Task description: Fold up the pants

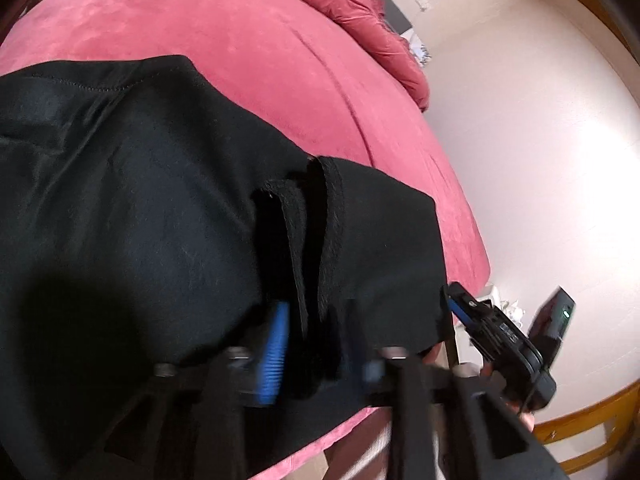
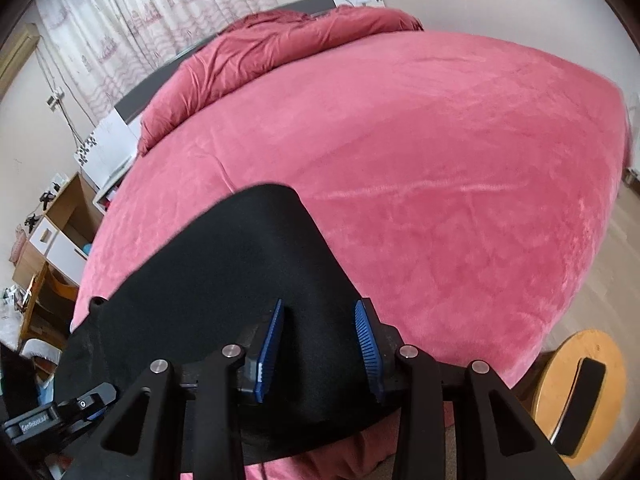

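Both grippers angle down over black pants [image 2: 224, 280] on a pink bed [image 2: 440, 160].
Left gripper [image 1: 320, 344] straddles fabric folds, grip unclear; right gripper [image 2: 320, 344] parted, low in frame.

Soft even daylight, fisheye-bent edges – dark corners, left view's foreground motion-blurred

A small white brand mark, apparently "GenRobot.AI", is printed on the black body of the left gripper [image 2: 28, 426] at the lower left of the right wrist view; its last letters are hard to make out. In the left wrist view, blurred white markings on the right gripper [image 1: 508, 330] cannot be read.
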